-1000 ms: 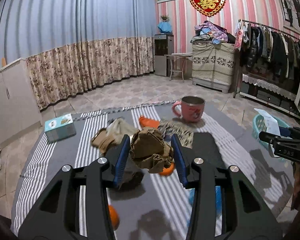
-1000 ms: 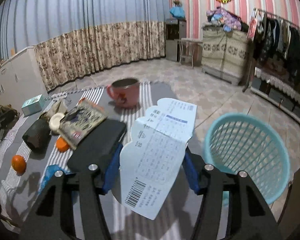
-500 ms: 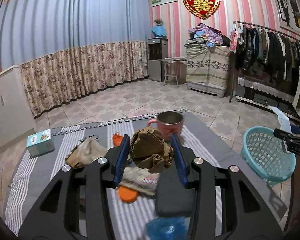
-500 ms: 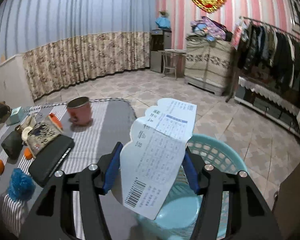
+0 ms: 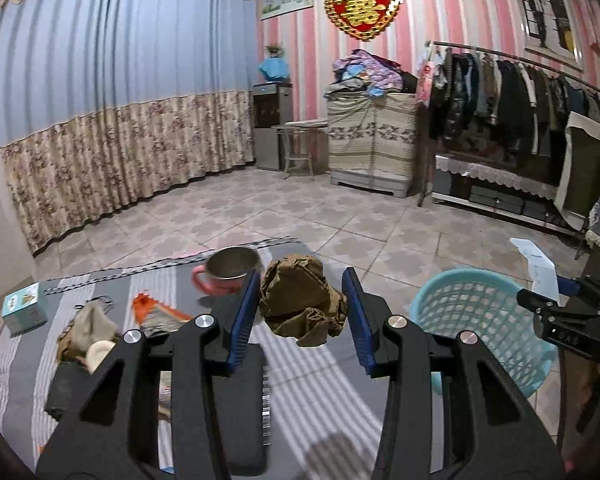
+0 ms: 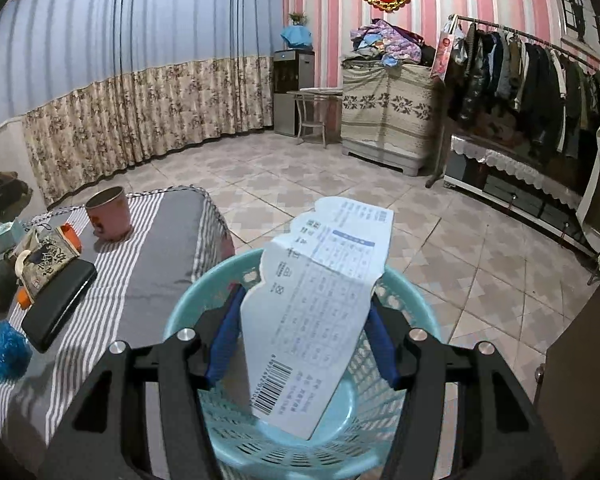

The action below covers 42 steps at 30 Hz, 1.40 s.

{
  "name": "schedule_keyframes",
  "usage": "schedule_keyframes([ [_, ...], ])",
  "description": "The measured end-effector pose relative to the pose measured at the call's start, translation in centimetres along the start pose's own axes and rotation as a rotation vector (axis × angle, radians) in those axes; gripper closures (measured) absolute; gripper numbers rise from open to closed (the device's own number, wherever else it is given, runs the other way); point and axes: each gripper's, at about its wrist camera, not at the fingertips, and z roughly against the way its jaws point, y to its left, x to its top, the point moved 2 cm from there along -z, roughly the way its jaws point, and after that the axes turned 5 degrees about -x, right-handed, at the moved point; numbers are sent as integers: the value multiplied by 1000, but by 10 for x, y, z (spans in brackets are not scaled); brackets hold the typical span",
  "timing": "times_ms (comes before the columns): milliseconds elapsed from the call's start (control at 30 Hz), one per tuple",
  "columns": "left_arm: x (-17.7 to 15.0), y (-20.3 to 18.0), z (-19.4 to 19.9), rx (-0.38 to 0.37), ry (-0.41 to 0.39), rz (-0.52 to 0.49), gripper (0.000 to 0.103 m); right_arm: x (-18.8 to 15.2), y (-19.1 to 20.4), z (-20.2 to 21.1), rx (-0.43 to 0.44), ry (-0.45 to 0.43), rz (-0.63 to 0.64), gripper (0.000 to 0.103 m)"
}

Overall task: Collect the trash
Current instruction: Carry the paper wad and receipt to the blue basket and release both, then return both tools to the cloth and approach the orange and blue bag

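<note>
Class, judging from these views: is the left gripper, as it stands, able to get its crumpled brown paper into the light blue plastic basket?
Probably yes. The left gripper holds the crumpled brown paper above the table, the light blue plastic basket stands open-topped to its right, nothing visible between.

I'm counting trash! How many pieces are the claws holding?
2: crumpled brown paper in the left claw; printed white slip in the right claw, over the blue basket.

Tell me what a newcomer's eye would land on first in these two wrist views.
First, the printed paper slip clamped in the right gripper, hanging over the open turquoise basket on the tiled floor. Next, the crumpled brown paper wad pinched in the left gripper above the striped table cover, with the pink mug behind it to the left.
</note>
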Motion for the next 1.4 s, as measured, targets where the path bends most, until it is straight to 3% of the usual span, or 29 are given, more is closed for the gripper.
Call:
schedule_keyframes([
  [300,-4,-46,-23,-86,20,-18,62,-6,-24,-2,-1,13,-27,46],
  [700,-15,-114,-85,-217,89,-55,60,-20,-48,-17,-2,35,-100,46],
  [833,-19,-130,-105,-257,121,-68,52,-25,-59,-23,-10,49,-131,46],
  [867,-20,-133,-110,-263,128,-72,46,-25,-62,-23,-11,48,-138,46],
  [967,-18,-132,-114,-238,127,-68,25,-27,-66,-25,-13,50,-154,46],
  [1167,-7,-103,-91,-143,69,-43,11,-28,-45,-32,3,58,-128,46],
  [1300,-1,-76,-75,-109,52,-5,9,-27,-20,-41,25,63,-103,45],
  [1367,0,-64,-67,-90,44,0,8,-30,-13,-44,35,67,-110,38],
  [1400,0,-59,-65,-78,40,1,7,-31,-9,-46,36,71,-119,25],
])
